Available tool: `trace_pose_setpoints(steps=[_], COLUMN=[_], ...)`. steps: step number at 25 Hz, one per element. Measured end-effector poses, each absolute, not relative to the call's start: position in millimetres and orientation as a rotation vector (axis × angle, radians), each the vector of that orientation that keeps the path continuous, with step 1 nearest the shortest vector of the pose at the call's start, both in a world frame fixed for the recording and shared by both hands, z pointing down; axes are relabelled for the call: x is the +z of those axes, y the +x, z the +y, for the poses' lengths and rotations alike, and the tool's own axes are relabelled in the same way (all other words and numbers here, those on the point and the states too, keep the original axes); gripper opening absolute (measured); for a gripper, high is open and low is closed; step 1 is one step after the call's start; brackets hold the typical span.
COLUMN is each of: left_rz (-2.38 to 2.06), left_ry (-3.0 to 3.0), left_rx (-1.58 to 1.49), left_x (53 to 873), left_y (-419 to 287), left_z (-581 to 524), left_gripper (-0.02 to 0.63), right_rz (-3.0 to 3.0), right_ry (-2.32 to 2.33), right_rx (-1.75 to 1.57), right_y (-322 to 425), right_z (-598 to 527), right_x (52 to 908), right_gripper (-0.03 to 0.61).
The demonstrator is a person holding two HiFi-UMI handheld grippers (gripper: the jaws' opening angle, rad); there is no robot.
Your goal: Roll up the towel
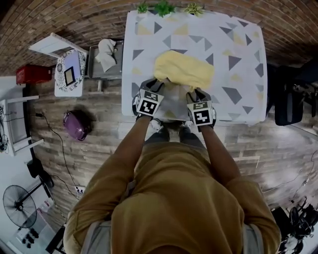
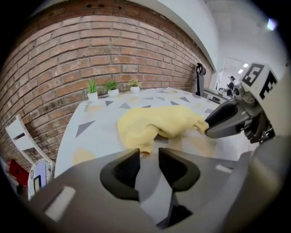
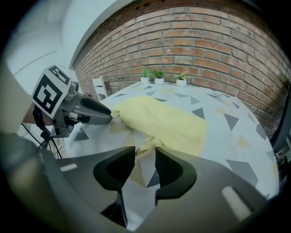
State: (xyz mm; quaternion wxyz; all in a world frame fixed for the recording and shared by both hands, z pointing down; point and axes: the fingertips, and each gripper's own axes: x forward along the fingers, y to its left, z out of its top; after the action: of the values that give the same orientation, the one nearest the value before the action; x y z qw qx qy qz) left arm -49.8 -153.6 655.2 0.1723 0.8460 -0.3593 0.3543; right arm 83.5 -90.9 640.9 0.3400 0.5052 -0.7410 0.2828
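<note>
A crumpled yellow towel lies in the middle of a table covered by a white cloth with grey and yellow triangles. Both grippers sit at the towel's near edge. The left gripper is shut on the near left corner, and the right gripper is shut on the near right corner. In the left gripper view the towel hangs a corner down between the left gripper jaws, with the right gripper pinching the other end. In the right gripper view a fold of towel runs into the right gripper.
Three small potted plants stand along the table's far edge by a brick wall. On the floor to the left are a white chair, a grey stool with a cloth and a purple object. A dark chair stands on the right.
</note>
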Motion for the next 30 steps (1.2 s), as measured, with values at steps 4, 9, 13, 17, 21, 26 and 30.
trace_pose_setpoints(steps=[4, 9, 13, 17, 21, 26, 30], left_rz=[-0.992, -0.985, -1.024, -1.072, -1.102, -1.102, -1.074], left_ry=[2.404, 2.425, 2.453, 2.474, 2.507, 2.517, 2.507], left_rx=[1.017, 0.966, 0.878, 0.797, 0.722, 0.663, 0.622], left_x=[658.6, 655.1, 640.0, 624.0, 602.2, 589.8, 583.6], left_y=[-45.6, -43.9, -48.3, -61.2, -69.1, -72.7, -74.1], left_z=[-153.4, -157.1, -159.9, -160.3, -155.1, -143.2, -129.3], left_gripper=[0.173, 0.069, 0.064, 0.063, 0.063, 0.063, 0.063], right_rz=[-1.912, -1.902, -1.915, -1.941, -1.983, -2.013, -2.036], right_ry=[1.326, 1.351, 1.387, 1.428, 1.47, 1.501, 1.511], right_rx=[0.729, 0.722, 0.723, 0.717, 0.713, 0.725, 0.756], right_y=[84.8, 92.0, 100.7, 111.2, 120.0, 130.2, 139.0], right_z=[-94.3, -96.0, -96.0, -95.2, -90.2, -80.6, -73.0], right_x=[642.9, 641.9, 633.7, 620.3, 601.5, 583.8, 573.7], right_gripper=[0.082, 0.02, 0.017, 0.015, 0.015, 0.017, 0.017])
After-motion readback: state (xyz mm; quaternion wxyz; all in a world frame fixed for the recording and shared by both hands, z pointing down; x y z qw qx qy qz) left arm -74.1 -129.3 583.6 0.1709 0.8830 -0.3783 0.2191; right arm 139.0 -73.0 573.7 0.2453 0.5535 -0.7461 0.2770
